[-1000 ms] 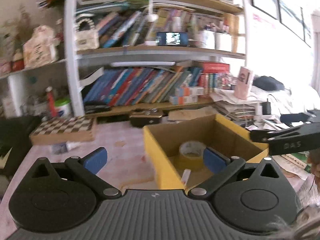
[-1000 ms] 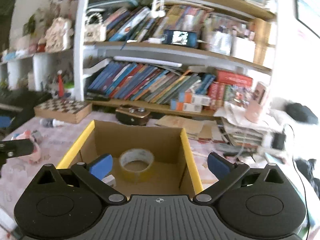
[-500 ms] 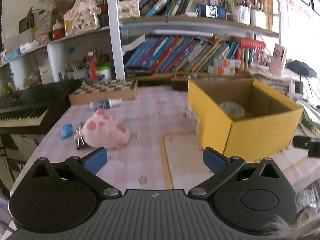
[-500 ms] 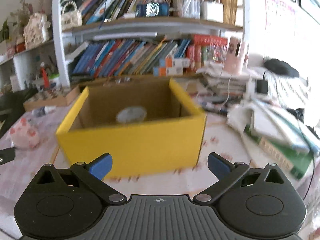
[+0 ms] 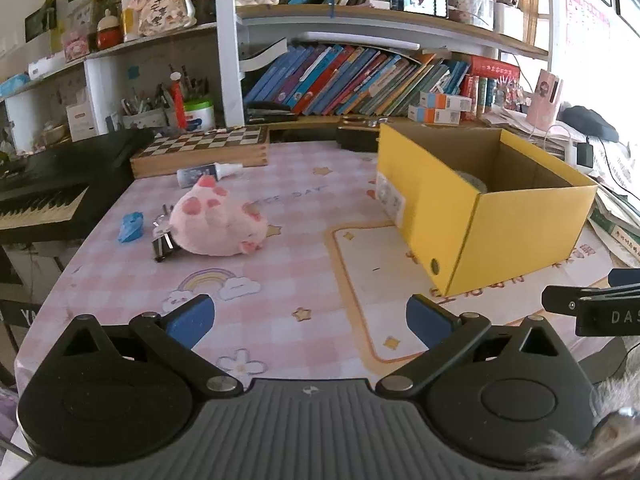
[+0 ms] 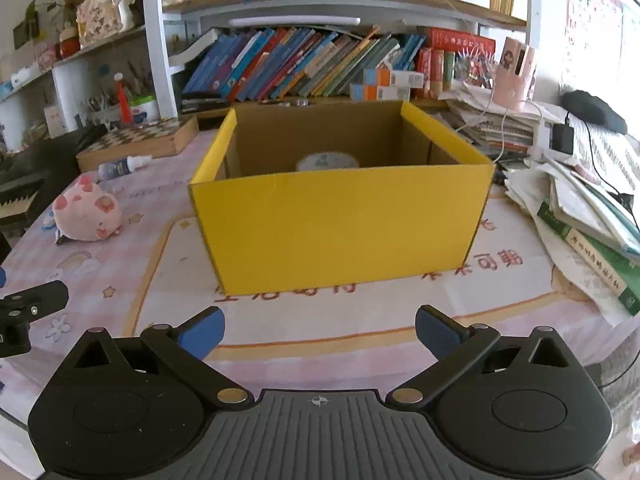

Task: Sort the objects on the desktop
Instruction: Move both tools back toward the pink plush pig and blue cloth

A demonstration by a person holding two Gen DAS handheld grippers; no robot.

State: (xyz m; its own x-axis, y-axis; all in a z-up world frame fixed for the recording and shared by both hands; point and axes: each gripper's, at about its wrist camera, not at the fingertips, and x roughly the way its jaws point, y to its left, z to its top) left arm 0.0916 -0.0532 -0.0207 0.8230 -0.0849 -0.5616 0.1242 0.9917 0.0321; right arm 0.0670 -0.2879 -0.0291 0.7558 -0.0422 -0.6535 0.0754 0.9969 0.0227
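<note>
A yellow cardboard box [image 5: 516, 224] [image 6: 340, 220] stands open-topped on the pink tablecloth, with a roll of tape [image 6: 327, 160] inside. Left of it lie a pink plush pig [image 5: 216, 222] [image 6: 86, 214], a black binder clip [image 5: 162, 246], a blue clip [image 5: 131, 226] and a small white bottle [image 5: 208, 171] [image 6: 124, 166]. My left gripper [image 5: 308, 320] hovers open and empty over the near table edge. My right gripper [image 6: 320, 334] is open and empty in front of the box. Each gripper shows at the edge of the other's view.
A wooden chessboard box [image 5: 200, 150] sits at the back, a black keyboard [image 5: 40, 200] at the left. Stacked books and papers [image 6: 584, 216] crowd the right side. Bookshelves [image 5: 360, 80] stand behind. Bare tablecloth [image 5: 320, 280] lies between the plush and the box.
Both grippers have pulled back and down from over the box toward the near table edge. The left view swung left, bringing the plush, clips and bottle into sight. Both stayed open.
</note>
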